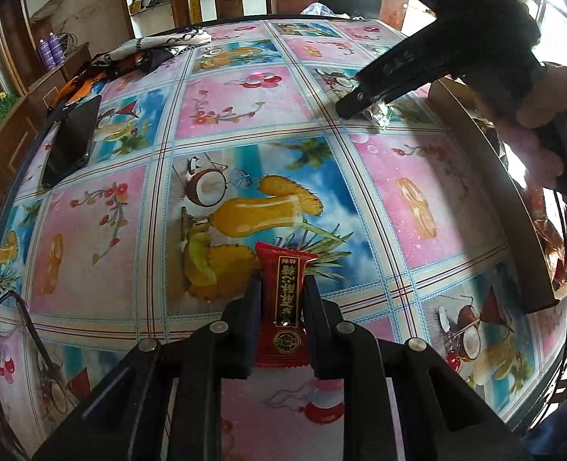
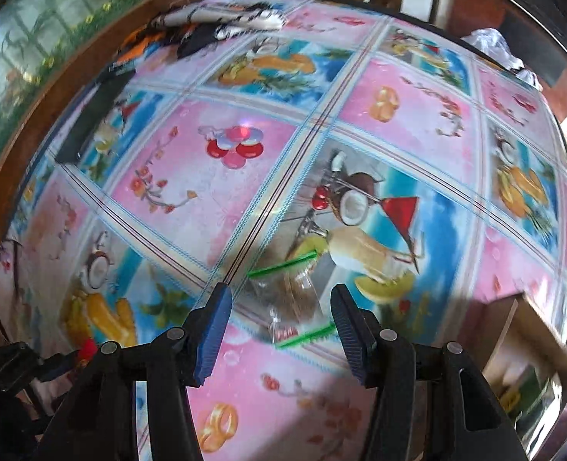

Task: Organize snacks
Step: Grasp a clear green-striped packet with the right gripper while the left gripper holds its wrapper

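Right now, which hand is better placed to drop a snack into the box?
Left: its hand-held gripper is shut on the red candy; the right is open around the clear packet.

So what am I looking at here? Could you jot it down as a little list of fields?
Surface: table under a glossy fruit-print tablecloth
Left gripper: shut on a red candy packet with gold lettering
Right gripper: open above a clear wrapper with green ends, not touching it
Container: cardboard box at the table's right edge
Also there: black phone, patterned cloth
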Action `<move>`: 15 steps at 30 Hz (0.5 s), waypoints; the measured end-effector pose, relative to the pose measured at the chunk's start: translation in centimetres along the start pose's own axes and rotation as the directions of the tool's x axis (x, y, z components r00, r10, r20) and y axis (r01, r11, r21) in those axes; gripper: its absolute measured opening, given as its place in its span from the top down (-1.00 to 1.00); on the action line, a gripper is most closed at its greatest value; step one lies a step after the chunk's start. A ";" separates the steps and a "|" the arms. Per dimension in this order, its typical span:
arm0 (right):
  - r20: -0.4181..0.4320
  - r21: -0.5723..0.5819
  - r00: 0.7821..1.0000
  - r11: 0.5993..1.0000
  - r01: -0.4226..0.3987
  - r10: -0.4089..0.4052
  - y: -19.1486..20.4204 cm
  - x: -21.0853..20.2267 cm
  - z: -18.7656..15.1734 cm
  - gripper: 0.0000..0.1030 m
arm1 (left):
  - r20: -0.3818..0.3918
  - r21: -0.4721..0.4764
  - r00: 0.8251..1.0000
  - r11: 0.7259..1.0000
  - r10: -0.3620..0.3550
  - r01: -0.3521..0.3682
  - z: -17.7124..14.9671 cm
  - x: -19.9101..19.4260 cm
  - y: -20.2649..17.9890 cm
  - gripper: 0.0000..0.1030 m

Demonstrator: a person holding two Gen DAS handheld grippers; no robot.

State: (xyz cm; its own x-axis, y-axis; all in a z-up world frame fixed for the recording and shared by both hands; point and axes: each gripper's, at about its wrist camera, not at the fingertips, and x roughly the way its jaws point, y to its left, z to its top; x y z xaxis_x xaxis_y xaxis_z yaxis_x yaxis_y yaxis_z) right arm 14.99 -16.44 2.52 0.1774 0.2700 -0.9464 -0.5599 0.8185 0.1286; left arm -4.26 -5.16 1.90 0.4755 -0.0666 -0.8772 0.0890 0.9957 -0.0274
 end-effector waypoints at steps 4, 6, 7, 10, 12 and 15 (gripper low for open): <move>0.002 -0.022 1.000 1.000 0.023 -0.023 0.2 0.6 -0.1 0.37 | 0.004 -0.015 1.000 1.000 0.003 -0.003 0.0 0.0 0.1 0.62; 0.000 -0.006 1.000 0.999 0.031 -0.031 0.0 0.5 -0.4 0.39 | 0.003 -0.016 1.000 1.000 0.010 -0.010 0.0 0.0 0.0 0.62; 0.001 0.000 0.999 0.999 0.035 -0.035 0.0 0.4 -0.5 0.40 | 0.003 -0.014 1.000 1.000 0.015 -0.015 0.0 0.0 -0.1 0.62; 0.003 0.052 1.000 0.998 0.027 -0.027 -0.3 -0.3 -1.6 0.40 | 0.005 -0.011 1.000 1.000 0.014 -0.014 0.0 0.0 -0.1 0.62; 0.019 0.101 1.000 0.995 0.004 -0.006 -0.3 -1.2 -2.9 0.40 | 0.005 0.000 1.000 1.000 -0.004 0.004 0.0 0.0 -0.3 0.51; 0.043 0.177 0.999 0.983 -0.039 0.032 0.1 -2.7 -5.3 0.40 | 0.004 0.045 1.000 0.999 -0.002 0.002 0.0 0.1 -1.1 0.31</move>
State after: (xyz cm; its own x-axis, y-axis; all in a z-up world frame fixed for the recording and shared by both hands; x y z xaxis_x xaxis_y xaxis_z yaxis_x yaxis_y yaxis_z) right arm 10.16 -19.74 3.48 0.1943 0.3173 -0.9282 -0.4139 0.8844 0.2157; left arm -4.35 -6.21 1.84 0.4786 -0.0686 -0.8753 0.1288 0.9916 -0.0073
